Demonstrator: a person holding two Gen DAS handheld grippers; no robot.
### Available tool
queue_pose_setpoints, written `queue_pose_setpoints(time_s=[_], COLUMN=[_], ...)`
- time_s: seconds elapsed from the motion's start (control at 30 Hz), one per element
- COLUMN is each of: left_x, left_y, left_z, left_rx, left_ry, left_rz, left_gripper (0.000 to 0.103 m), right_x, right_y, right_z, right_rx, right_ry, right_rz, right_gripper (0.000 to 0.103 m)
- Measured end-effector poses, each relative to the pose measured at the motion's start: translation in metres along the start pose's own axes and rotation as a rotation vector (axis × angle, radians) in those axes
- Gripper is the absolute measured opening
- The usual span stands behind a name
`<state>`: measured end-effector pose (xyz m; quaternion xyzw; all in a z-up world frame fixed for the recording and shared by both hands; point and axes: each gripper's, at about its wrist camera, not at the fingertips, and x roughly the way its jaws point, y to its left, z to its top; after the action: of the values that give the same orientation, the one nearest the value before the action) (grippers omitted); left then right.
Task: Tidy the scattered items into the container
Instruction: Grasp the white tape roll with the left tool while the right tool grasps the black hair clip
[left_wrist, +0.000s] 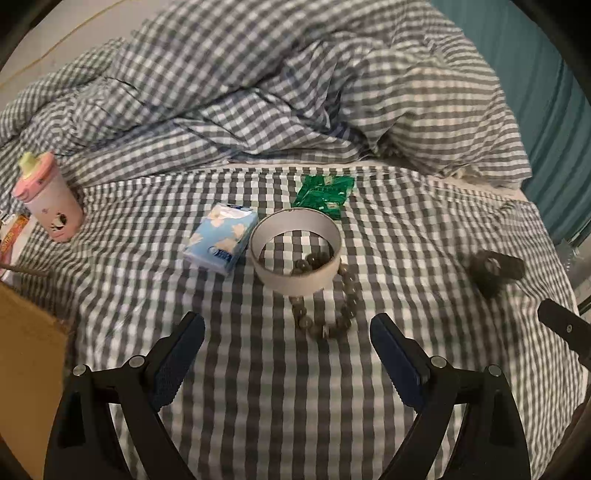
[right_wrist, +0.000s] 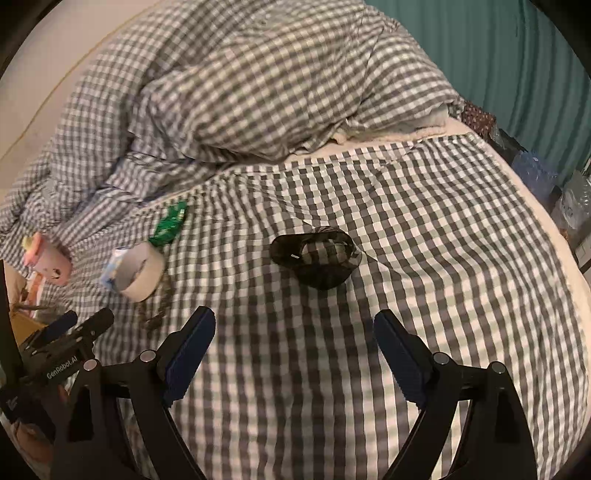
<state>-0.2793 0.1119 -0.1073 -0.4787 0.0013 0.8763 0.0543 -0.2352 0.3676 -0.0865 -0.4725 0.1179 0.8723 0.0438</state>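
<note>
Scattered items lie on a checked bed sheet. In the left wrist view a white tape roll (left_wrist: 295, 254) lies on a bead bracelet (left_wrist: 345, 306), with a blue tissue pack (left_wrist: 221, 238) to its left, a green packet (left_wrist: 323, 194) behind it and a dark scrunchie (left_wrist: 495, 271) at right. A cardboard box (left_wrist: 29, 369) is at the left edge. My left gripper (left_wrist: 288, 328) is open and empty just before the bracelet. My right gripper (right_wrist: 295, 332) is open and empty, a short way before the scrunchie (right_wrist: 316, 258). The tape roll (right_wrist: 142, 271) and green packet (right_wrist: 170, 223) show at left.
A pink cup (left_wrist: 48, 197) lies at far left of the bed. A rumpled checked duvet (left_wrist: 277, 81) fills the back. A teal curtain (right_wrist: 498, 55) and plastic bags (right_wrist: 535, 173) are past the bed's right edge. The left gripper (right_wrist: 77, 325) shows at lower left of the right wrist view.
</note>
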Motion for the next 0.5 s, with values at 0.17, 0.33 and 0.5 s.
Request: queue_pose_setpoints(time_s=[0.17, 0.33, 0.5], left_x=[0.036, 0.07, 0.096], left_y=[-0.001, -0.003, -0.005], left_z=[0.013, 0.024, 0.03], left_rx=[-0.019, -0.036, -0.03], left_ry=[0.029, 0.06, 0.084], left_rz=[-0.007, 0.002, 0.006], left_gripper=[0.094, 0.094, 0.094], right_x=[0.035, 0.064, 0.088], right_y=[-0.002, 0.0, 0.001], right_z=[0.013, 0.029, 0.037], right_rx=[-0.007, -0.008, -0.015], right_ry=[0.028, 0.044, 0.069], right_rz=[-0.026, -0.055, -0.121], right_gripper=[0.088, 0.088, 0.088])
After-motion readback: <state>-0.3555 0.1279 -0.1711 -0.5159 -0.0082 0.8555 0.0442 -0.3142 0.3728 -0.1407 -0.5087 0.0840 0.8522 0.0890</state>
